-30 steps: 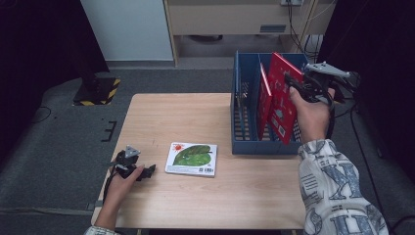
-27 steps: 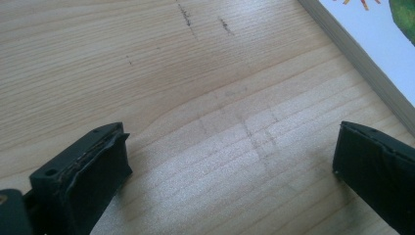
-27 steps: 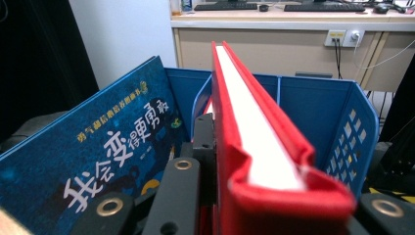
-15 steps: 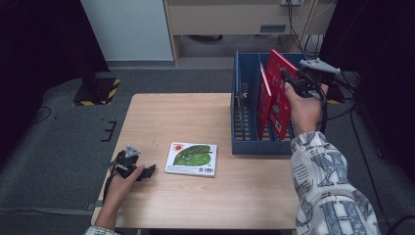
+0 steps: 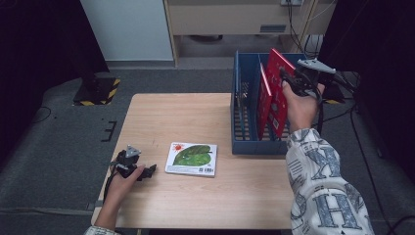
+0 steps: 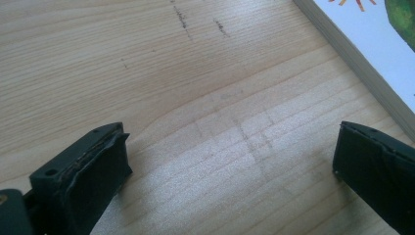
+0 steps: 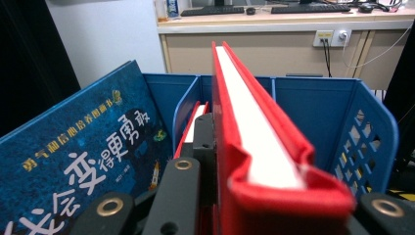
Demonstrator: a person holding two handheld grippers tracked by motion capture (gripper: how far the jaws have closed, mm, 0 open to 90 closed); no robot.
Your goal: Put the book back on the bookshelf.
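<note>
My right gripper [image 5: 289, 79] is shut on the upper edge of a red hardcover book [image 5: 280, 113] and holds it upright over the right part of a blue slotted basket [image 5: 254, 145]. In the right gripper view the red book [image 7: 254, 142] runs edge-on between the jaws. A second red book [image 5: 264, 100] stands in the basket just left of it. My left gripper [image 5: 147, 169] rests on the wooden table [image 5: 186, 115] at the front left, jaws open with bare wood between them [image 6: 230, 161]. A book with a green leaf cover [image 5: 192, 158] lies flat right of it.
A blue book with white lettering [image 7: 83, 161] leans in the basket's left compartment. The basket's dividers [image 7: 188, 105] and perforated right wall [image 7: 364, 134] close in the slots. Dark floor surrounds the table; a cabinet with cables stands behind.
My right hand has carried the red book slightly left and down toward the basket. The left gripper and the leaf book have stayed put.
</note>
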